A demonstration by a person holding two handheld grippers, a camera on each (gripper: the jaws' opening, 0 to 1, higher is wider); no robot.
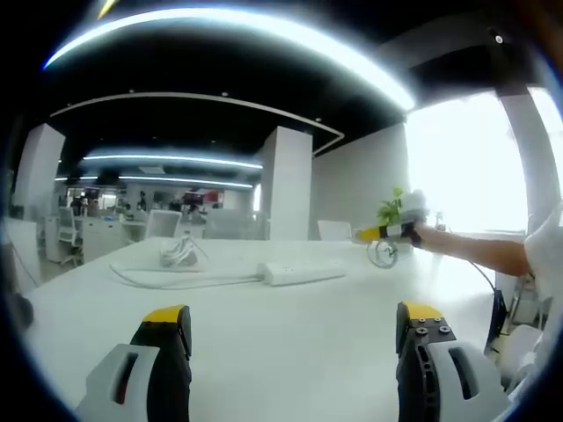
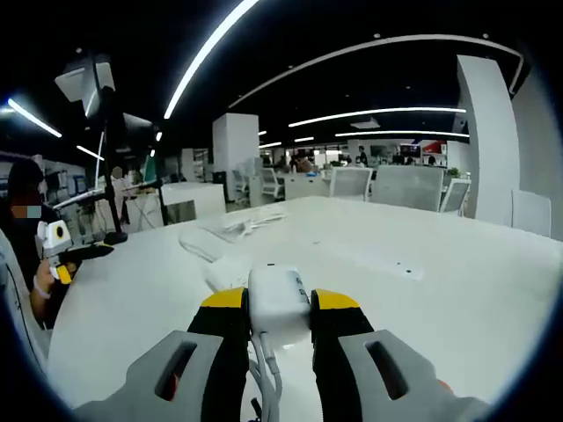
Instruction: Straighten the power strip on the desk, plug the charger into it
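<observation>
Strip (image 1: 303, 272) lies mid-desk, skewed to the near edge, cord (image 1: 176, 280) looping off to a bundle (image 1: 179, 252) at the far left. Not yet straightened, by the look of it.

Charger (image 2: 277, 297) clamped between right gripper (image 2: 279, 301) jaws, own cable (image 2: 268, 369) trailing down between them; held above the desk (image 2: 457, 290), strip (image 2: 204, 245) well ahead and apart. Same gripper (image 1: 387, 232) visible in left gripper view, off to the strip's right.

Left gripper (image 1: 295, 325) jaws spread wide, holding nothing, hovering near the desk edge short of the strip.

Risks:
- Light strip, slick top: likely slides or spins under plug force unless pinned by left gripper first.
- Prong orientation hidden from both views; can't tell alignment with sockets. Possible jam or skid across the face.
- Charger may pivot in jaws under push.
- Trailing cable may snag on the jaws or drag the charger off line.
</observation>
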